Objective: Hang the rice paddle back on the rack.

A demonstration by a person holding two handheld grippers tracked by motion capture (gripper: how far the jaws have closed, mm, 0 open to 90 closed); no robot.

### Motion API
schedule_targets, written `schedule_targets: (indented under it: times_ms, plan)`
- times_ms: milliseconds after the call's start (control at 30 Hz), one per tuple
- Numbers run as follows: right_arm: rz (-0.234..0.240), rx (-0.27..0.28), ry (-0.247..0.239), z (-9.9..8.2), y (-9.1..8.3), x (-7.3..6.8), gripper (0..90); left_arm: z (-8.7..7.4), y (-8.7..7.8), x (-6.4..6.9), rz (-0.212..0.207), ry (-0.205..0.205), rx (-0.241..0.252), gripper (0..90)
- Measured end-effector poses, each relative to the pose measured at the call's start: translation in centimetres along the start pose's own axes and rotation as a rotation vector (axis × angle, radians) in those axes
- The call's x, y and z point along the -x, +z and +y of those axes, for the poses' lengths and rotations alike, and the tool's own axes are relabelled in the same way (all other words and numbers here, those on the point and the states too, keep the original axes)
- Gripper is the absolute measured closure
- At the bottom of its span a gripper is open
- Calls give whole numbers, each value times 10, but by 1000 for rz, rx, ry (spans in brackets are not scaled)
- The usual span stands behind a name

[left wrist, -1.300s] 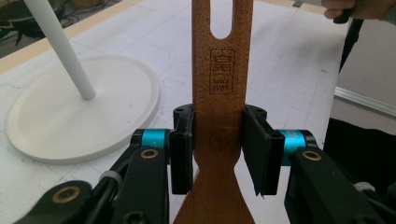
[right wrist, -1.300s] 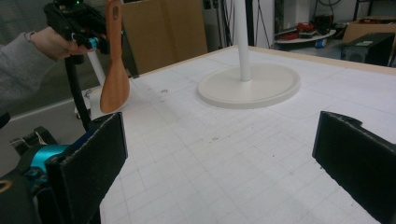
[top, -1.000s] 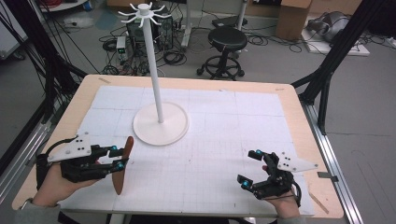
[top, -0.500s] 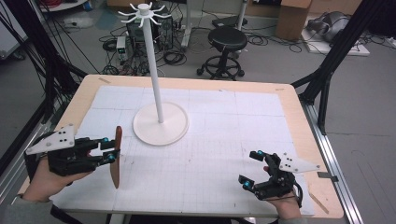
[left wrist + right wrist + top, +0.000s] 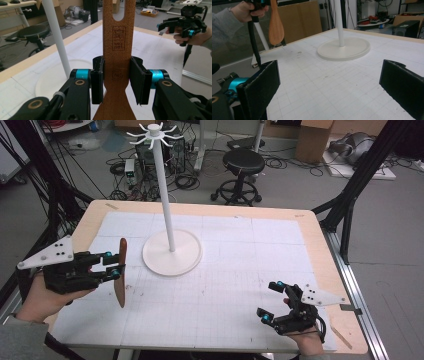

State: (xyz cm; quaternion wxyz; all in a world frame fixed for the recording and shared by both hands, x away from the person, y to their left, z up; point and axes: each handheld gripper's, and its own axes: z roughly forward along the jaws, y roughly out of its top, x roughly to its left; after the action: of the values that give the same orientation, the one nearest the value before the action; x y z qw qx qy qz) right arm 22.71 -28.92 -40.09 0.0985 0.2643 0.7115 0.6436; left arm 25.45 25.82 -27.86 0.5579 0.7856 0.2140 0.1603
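As left tongs (image 5: pixel 114 264) clamp it, wooden spatula (image 5: pixel 120 273) upright, blade down

I work in a lab or workshop, not a home. My desk (image 5: pixel 310 250) is a plywood board under a white grid sheet, and everything else tells the place from around it. Just beyond its far edge a black stool (image 5: pixel 242 162) stands on a bare grey floor (image 5: pixel 390 230), among loose cables (image 5: pixel 185 180) and a computer tower (image 5: pixel 146 155). Farther back right sit cardboard boxes (image 5: pixel 314 137). Black metal struts (image 5: pixel 350 195) rise beside the desk's right edge.
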Motion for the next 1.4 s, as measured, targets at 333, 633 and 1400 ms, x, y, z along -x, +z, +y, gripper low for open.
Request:
schedule_targets:
  times_ms: [333,633,1400]
  plan:
    - [6,2,-4,0,1,0,21,12,11,-11,16,-40,43,651]
    - [5,13,2,1,-1,3,21,31,15,-25,26,-54,75,651]
    - [-16,52,23,0,-11,9,21,57,24,-46,33,-42,84,651]
